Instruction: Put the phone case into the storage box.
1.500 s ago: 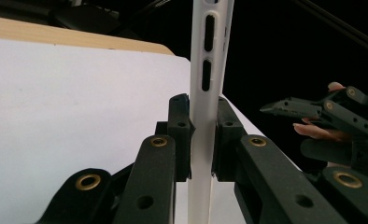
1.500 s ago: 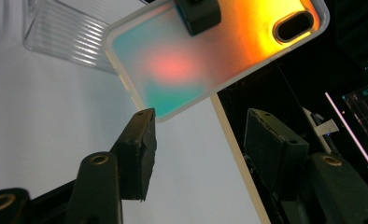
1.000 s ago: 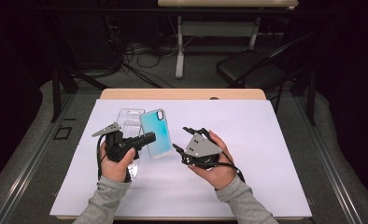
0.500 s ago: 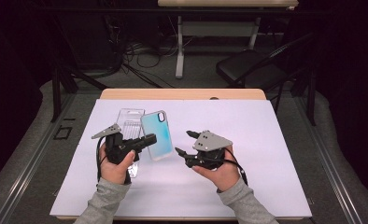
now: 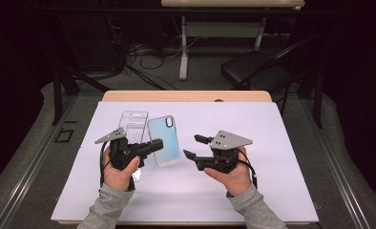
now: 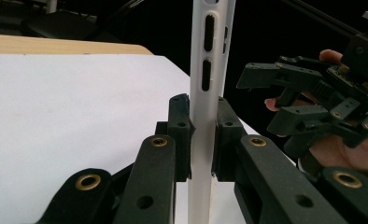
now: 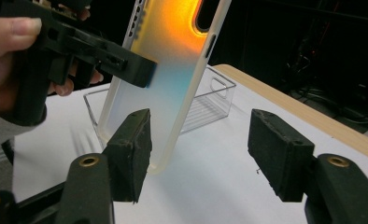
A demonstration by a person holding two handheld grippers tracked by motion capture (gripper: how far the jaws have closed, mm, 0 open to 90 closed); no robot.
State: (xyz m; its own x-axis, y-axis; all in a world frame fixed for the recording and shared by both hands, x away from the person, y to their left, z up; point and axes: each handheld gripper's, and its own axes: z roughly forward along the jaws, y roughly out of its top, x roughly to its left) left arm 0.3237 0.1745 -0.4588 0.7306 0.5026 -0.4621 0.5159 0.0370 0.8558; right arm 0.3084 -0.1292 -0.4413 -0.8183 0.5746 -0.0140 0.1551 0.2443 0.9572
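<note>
A translucent phone case (image 5: 166,138) with a teal tint is held on edge above the white mat. My left gripper (image 5: 156,143) is shut on its lower long side. In the left gripper view the black pads (image 6: 180,122) press both faces of the white case edge (image 6: 212,46). My right gripper (image 5: 192,146) hovers just right of the case, open, with nothing between its jaws. In the right gripper view the case (image 7: 173,70) glows orange at the top near its camera cutout and stands ahead of my right gripper (image 7: 201,126), apart from it.
A clear plastic packaging tray (image 5: 132,125) lies flat on the mat behind the case, also seen as the clear tray (image 7: 210,98). The white mat (image 5: 272,143) covers a wooden table (image 5: 186,96). A dark chair and a table's legs stand on the floor beyond.
My right gripper has slid a little to the right, away from the case. The left gripper and the case have stayed where they were.
</note>
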